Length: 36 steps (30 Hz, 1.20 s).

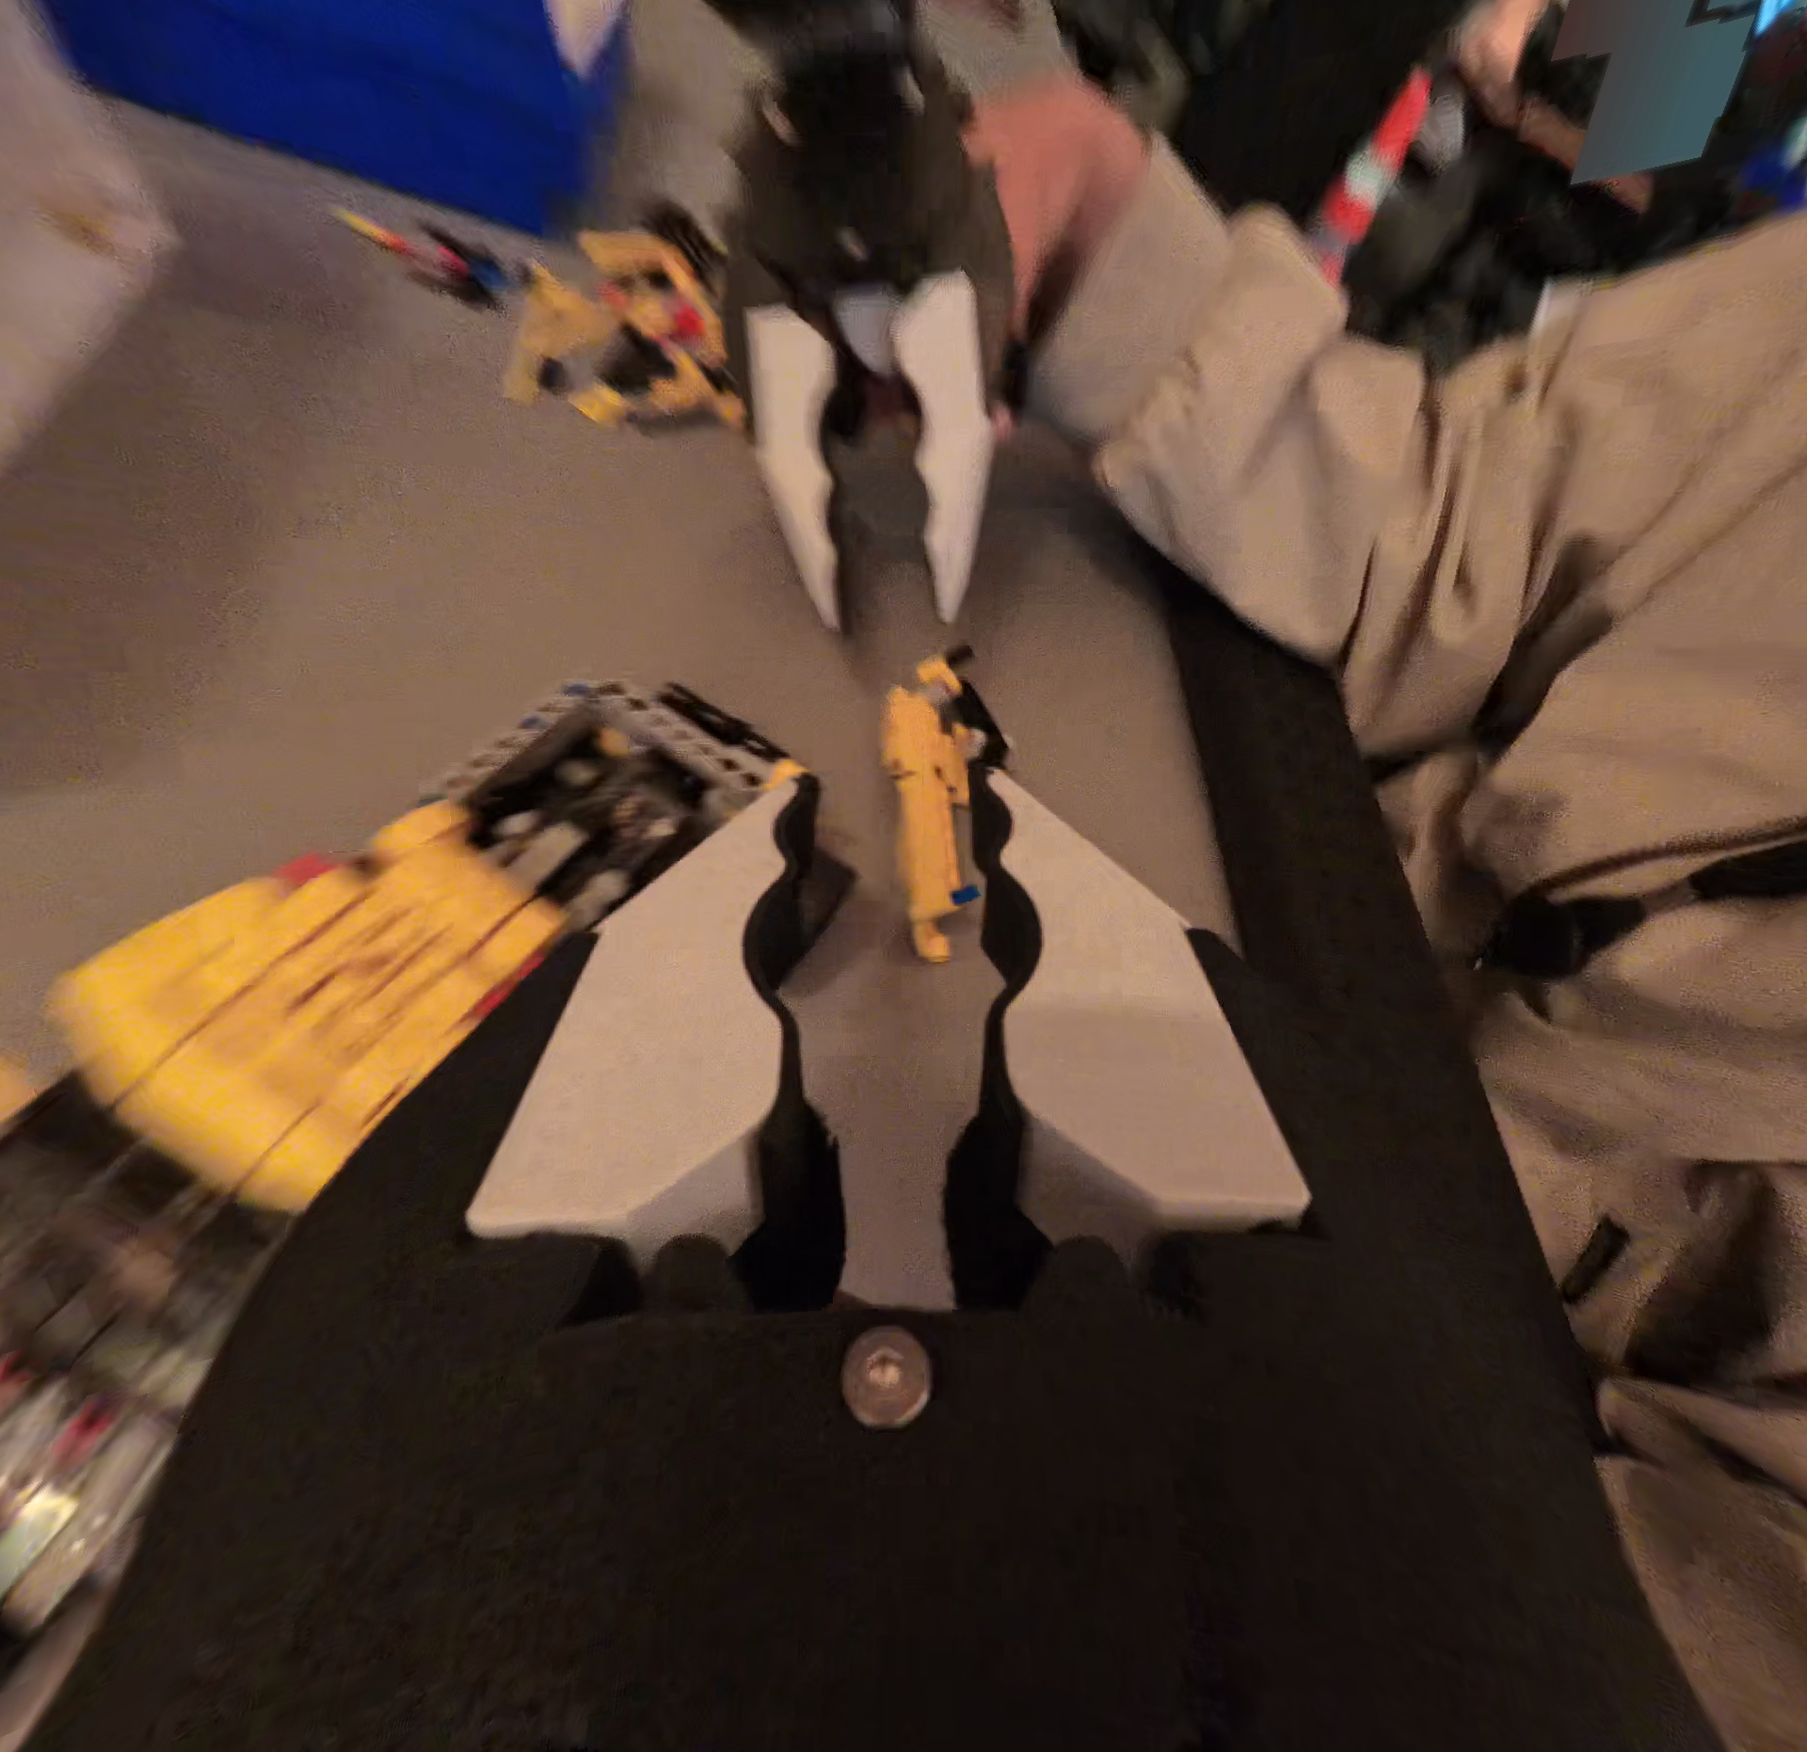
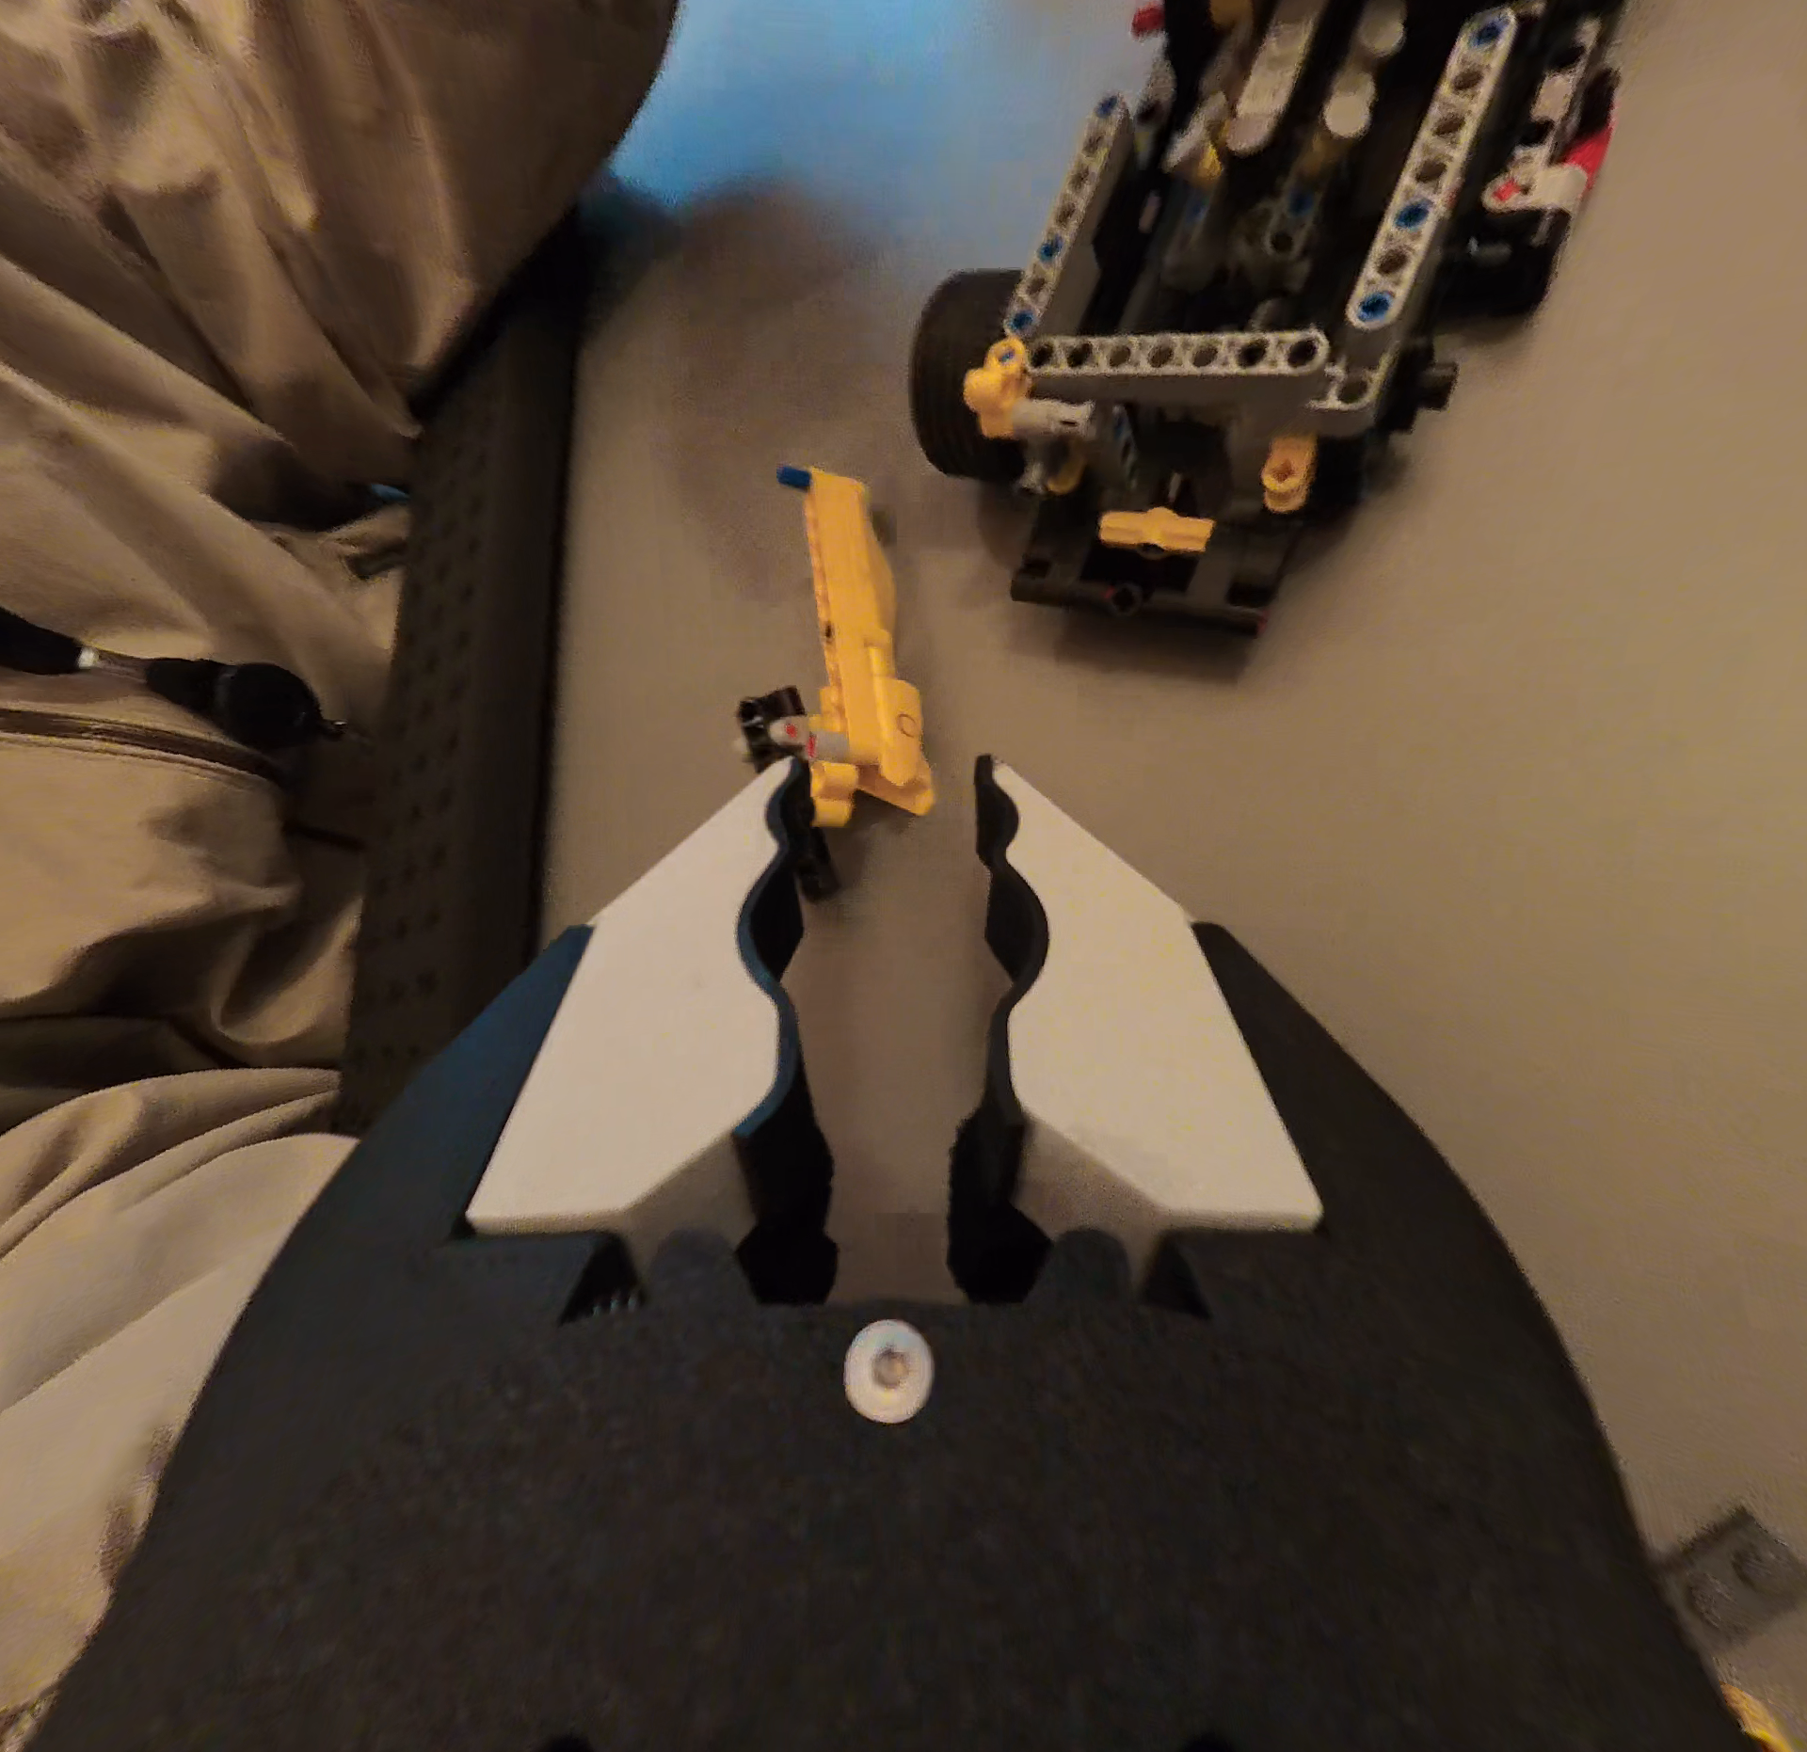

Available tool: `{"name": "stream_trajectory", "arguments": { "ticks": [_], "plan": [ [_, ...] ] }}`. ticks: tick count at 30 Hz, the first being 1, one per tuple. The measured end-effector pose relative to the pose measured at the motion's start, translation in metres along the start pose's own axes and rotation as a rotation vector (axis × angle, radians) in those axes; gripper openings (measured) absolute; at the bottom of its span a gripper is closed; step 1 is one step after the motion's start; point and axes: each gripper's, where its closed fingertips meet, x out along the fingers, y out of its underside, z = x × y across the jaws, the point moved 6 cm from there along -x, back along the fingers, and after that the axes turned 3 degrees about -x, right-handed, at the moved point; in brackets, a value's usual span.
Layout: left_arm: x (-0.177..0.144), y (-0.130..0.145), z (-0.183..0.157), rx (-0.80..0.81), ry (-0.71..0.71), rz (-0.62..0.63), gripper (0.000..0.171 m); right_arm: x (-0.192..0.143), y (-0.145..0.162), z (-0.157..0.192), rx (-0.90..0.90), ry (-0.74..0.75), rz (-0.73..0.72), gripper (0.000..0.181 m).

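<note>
Both tongs, left [image 1: 895, 786] and right [image 2: 885, 776], are open and hold nothing. The yellow piece [image 2: 860, 649] lies on the table [image 2: 1467, 923] between them, just beside the car [image 2: 1261, 317]. The right tip touches its near end; a centred approach seems wiser.

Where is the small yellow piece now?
The small yellow piece lies on the grey table, between the two open grippers, beside the toy vehicle.

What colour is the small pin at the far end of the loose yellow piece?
Blue, clearest in the right wrist view: the pin tips the yellow piece.
</note>
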Motion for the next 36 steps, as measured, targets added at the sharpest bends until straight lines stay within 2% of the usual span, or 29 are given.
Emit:
{"name": "stream_trajectory", "arguments": {
  "ticks": [2, 4, 6, 8, 10, 14, 16, 18, 21, 22, 26, 29, 32, 34, 36],
  "plan": [
    [0.047, 0.007, -0.01, 0.055, 0.011, 0.21, 0.038, 0.002, -0.002, -0.002, 0.03, -0.025, -0.013, 0.031],
    [0.084, 0.011, -0.017, 0.116, -0.017, 0.344, 0.043, 0.001, -0.004, -0.007, 0.057, -0.017, -0.051, 0.031],
    [0.107, 0.015, -0.021, 0.178, -0.062, 0.435, 0.043, -0.002, -0.006, -0.01, 0.083, -0.022, -0.068, 0.03],
    [0.116, 0.021, -0.017, 0.233, -0.145, 0.534, 0.042, -0.005, -0.009, -0.013, 0.113, -0.028, -0.091, 0.026],
    [0.116, 0.026, -0.015, 0.246, -0.175, 0.574, 0.039, -0.008, -0.01, -0.016, 0.121, -0.018, -0.114, 0.025],
    [0.104, 0.024, -0.013, 0.209, -0.172, 0.555, 0.038, -0.009, -0.012, -0.018, 0.113, -0.011, -0.131, 0.023],
    [0.105, 0.029, -0.012, 0.19, -0.158, 0.573, 0.031, -0.01, -0.013, -0.019, 0.108, 0.0, -0.134, 0.023],
    [0.11, 0.03, -0.011, 0.236, -0.167, 0.598, 0.016, -0.012, -0.016, -0.024, 0.082, 0.048, -0.145, 0.022],
    [0.113, 0.026, -0.01, 0.303, -0.201, 0.606, 0.012, -0.027, -0.031, -0.033, 0.015, 0.17, -0.249, 0.02],
    [0.111, 0.019, -0.008, 0.329, -0.229, 0.56, 0.011, -0.035, -0.037, -0.036, -0.009, 0.228, -0.303, 0.02],
    [0.081, -0.029, -0.006, 0.303, -0.248, 0.169, 0.005, -0.071, -0.067, -0.034, -0.138, 0.374, -0.606, 0.023],
    [0.046, -0.055, 0.003, 0.274, -0.317, -0.129, 0.005, -0.087, -0.082, -0.018, -0.199, 0.304, -0.827, 0.022],
    [0.008, -0.071, 0.013, 0.112, -0.255, -0.472, 0.006, -0.099, -0.094, -0.011, -0.192, 0.194, -1.059, 0.026],
    [-0.013, -0.074, 0.022, 0.017, -0.227, -0.659, 0.005, -0.096, -0.098, -0.016, -0.146, 0.165, -1.119, 0.026],
    [-0.029, -0.076, 0.026, -0.084, -0.128, -0.841, 0.005, -0.078, -0.105, -0.017, -0.118, 0.103, -1.084, 0.033]
  ]
}}
